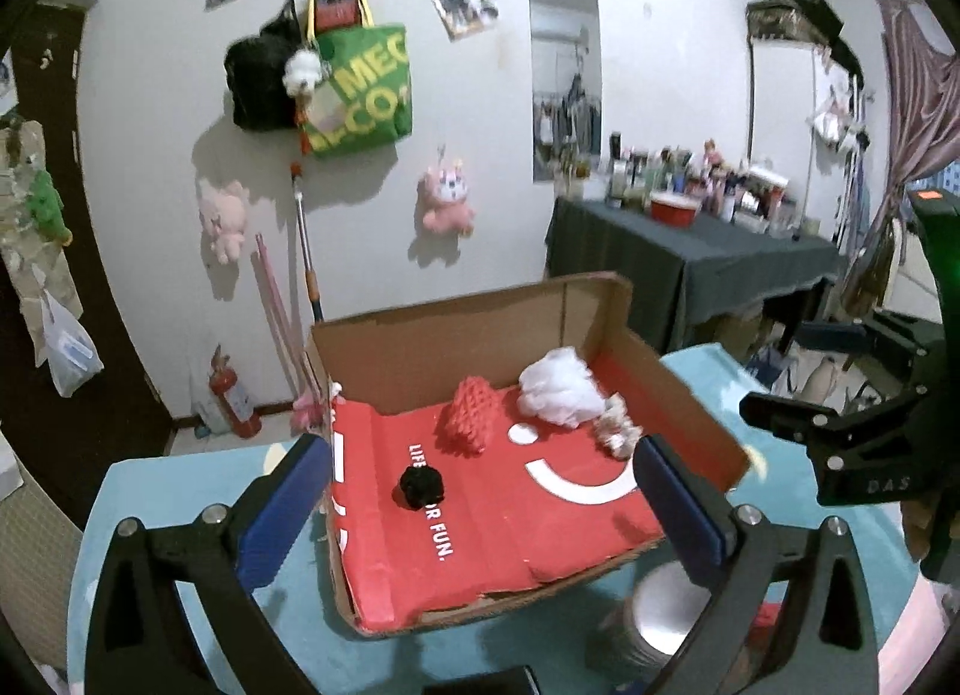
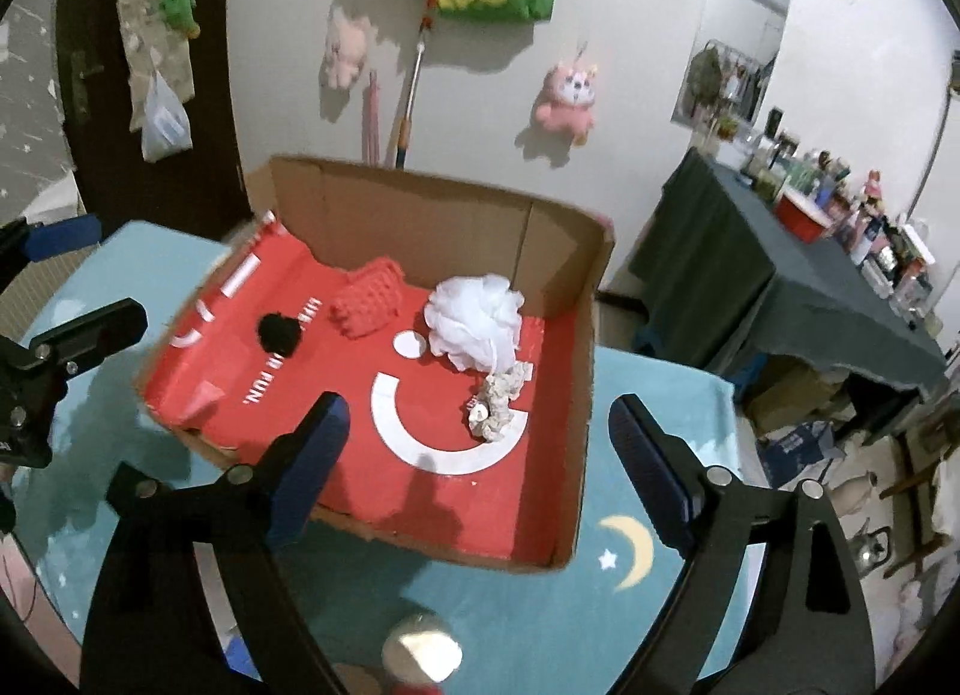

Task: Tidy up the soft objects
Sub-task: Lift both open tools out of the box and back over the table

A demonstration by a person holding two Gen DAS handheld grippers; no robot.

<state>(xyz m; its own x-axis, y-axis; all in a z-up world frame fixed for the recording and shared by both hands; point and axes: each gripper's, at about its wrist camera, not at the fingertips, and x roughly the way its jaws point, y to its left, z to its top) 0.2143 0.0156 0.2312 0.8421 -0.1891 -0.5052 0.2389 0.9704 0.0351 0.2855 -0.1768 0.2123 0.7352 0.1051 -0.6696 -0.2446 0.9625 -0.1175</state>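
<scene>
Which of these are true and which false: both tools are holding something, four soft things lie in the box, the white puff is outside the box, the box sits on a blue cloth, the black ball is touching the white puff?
1. Both tools hold something. False: the left tool and the right tool are open and empty.
2. Four soft things lie in the box. True.
3. The white puff is outside the box. False: it lies inside, near the back wall.
4. The box sits on a blue cloth. True.
5. The black ball touches the white puff. False: the red knobbly piece lies between them.
</scene>
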